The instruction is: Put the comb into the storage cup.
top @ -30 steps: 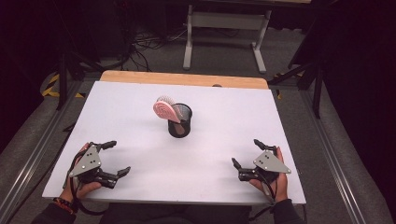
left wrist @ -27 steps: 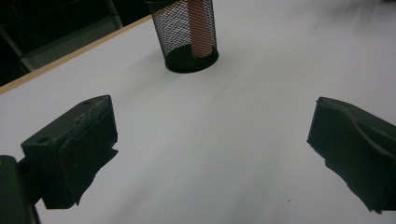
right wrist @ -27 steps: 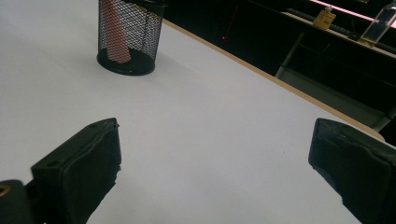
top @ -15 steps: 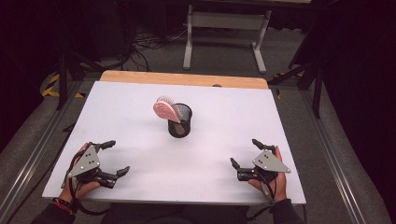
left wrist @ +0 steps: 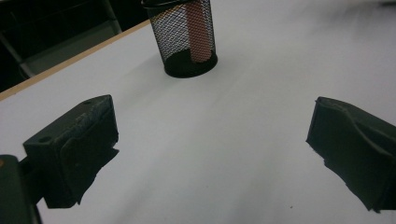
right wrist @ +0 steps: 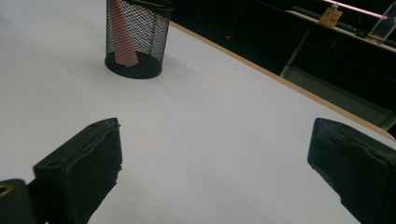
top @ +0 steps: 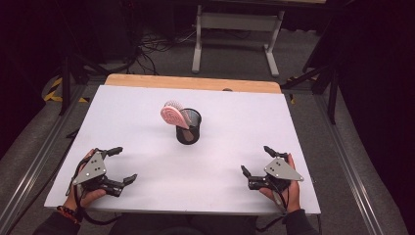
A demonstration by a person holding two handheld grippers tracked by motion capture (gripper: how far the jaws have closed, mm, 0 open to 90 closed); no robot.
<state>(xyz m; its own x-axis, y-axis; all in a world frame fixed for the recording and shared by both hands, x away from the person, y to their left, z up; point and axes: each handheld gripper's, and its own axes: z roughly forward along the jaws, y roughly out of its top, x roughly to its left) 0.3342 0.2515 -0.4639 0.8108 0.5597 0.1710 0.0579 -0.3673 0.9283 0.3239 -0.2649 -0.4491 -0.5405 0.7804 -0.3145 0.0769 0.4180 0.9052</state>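
Your left gripper point(top: 117, 165) rests low at the near left corner of the white table point(top: 303, 127), jaws spread wide with nothing between them; your hand wraps it from behind and the grey plate on top faces up. Your right gripper point(top: 254, 160) sits at the near right corner, jaws likewise parted and empty, pointing inward toward the table's middle. The two grippers are well apart from each other and from the black mesh cup point(top: 189, 127), which stands upright near the centre of the table, slightly toward the far side. A pink brush point(top: 172, 115) stands in the cup, its handle down inside the mesh and its oval head leaning out over the rim to your left. In the left gripper view, the cup point(left wrist: 184, 39) appears beyond the jaws at the upper centre, with the pink handle point(left wrist: 196, 30) seen through the mesh and reaching the base. In the right gripper view, the cup point(right wrist: 137, 37) sits at the upper left, the handle point(right wrist: 123, 39) leaning inside it. Bare table surface lies between each pair of jaws.
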